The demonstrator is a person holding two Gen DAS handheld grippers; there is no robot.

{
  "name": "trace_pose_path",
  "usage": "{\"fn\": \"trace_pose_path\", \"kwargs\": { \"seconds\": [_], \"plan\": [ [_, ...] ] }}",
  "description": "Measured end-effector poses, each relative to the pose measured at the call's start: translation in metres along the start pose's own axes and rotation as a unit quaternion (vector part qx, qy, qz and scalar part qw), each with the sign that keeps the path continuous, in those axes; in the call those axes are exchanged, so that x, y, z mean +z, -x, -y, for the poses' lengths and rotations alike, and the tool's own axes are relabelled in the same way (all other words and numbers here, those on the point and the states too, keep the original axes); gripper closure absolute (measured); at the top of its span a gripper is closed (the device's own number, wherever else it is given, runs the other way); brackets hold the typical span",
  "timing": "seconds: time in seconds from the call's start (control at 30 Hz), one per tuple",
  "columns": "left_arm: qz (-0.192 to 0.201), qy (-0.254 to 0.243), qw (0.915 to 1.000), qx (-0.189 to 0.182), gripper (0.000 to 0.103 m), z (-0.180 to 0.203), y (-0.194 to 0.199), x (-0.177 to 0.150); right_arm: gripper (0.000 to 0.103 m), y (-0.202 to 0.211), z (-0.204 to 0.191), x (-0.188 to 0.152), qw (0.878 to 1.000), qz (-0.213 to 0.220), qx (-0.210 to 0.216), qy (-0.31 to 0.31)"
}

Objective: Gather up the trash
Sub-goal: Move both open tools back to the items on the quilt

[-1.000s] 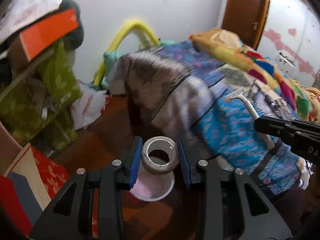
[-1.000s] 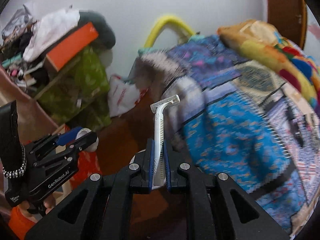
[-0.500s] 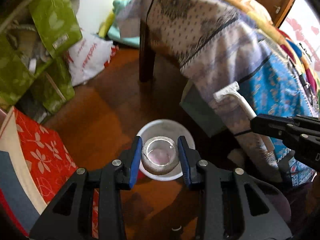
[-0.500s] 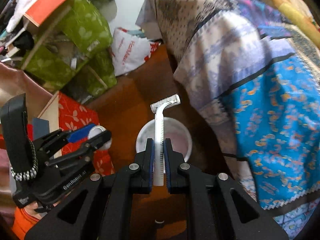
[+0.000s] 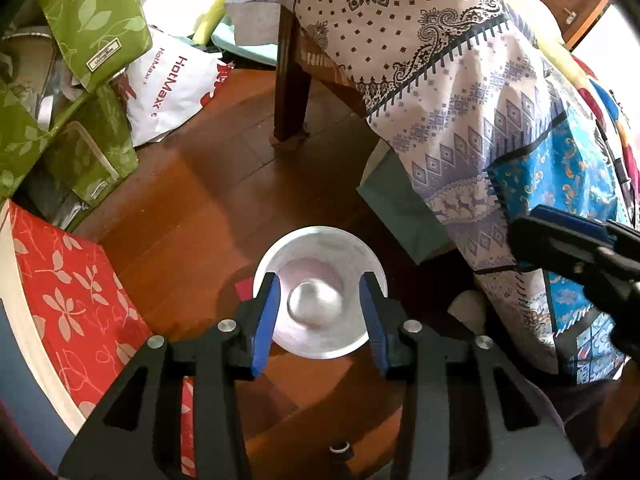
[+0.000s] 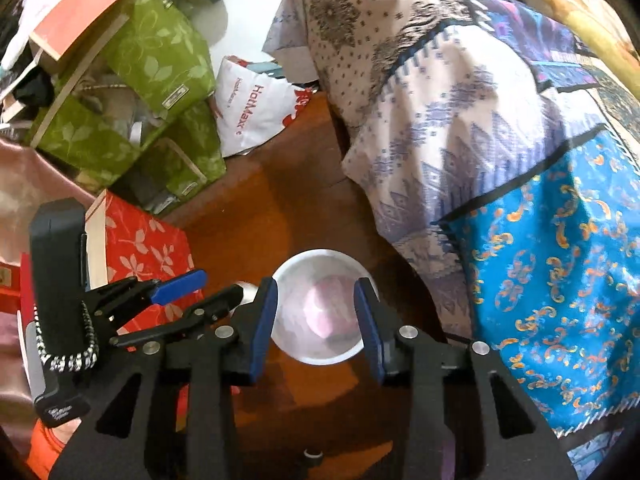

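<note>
Both tools have dropped toward the floor since a second ago, and both loads are gone from the tongs: the tape roll no longer sits between my left tongs and the razor no longer stands in my right tongs. Each pair has just been opening, and now each stands partly spread with nothing between its blue pads.

From the left wrist view, the white bin sits on the brown wooden floor at the lower centre of the frame, directly under the left tongs. Inside it I see a blurred pale round shape; I cannot tell for sure that it is the tape roll. My right tongs poke in at the right edge of this frame.

From the right wrist view, the same bin fills the gap between the right tongs at lower centre, with something pinkish at its bottom; the razor itself I cannot make out. My left tongs appear at lower left here, just beside the bin's rim. A patterned bedcover hangs down along the right side, and green leaf-print bags pile at upper left.
</note>
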State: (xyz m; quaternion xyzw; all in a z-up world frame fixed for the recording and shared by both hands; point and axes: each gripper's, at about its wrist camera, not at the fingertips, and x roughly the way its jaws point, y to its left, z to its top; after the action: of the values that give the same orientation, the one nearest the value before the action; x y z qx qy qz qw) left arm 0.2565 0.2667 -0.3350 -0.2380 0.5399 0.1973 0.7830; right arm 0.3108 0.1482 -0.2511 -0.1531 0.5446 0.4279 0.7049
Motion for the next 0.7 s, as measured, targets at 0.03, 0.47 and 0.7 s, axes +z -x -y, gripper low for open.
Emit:
{"fn": "trace_pose_path", "kwargs": {
  "seconds": [0.03,0.47,0.7],
  "plan": [
    [-0.001,-0.001,1.0000,0.002,0.062,0.001,0.000,0.000,0.067,0.004,0.003,-0.002,1.000,0.003,0.000,-0.004],
    [0.054,-0.048,0.9969,0.033,0.062,0.035,0.068,-0.011,0.067,0.066,0.004,-0.022,0.998,0.053,-0.012,0.006],
    [0.102,-0.067,0.9922,0.027,0.062,0.064,0.123,-0.022,0.067,0.120,0.004,-0.037,0.994,0.104,-0.017,0.004]
  ]
}}
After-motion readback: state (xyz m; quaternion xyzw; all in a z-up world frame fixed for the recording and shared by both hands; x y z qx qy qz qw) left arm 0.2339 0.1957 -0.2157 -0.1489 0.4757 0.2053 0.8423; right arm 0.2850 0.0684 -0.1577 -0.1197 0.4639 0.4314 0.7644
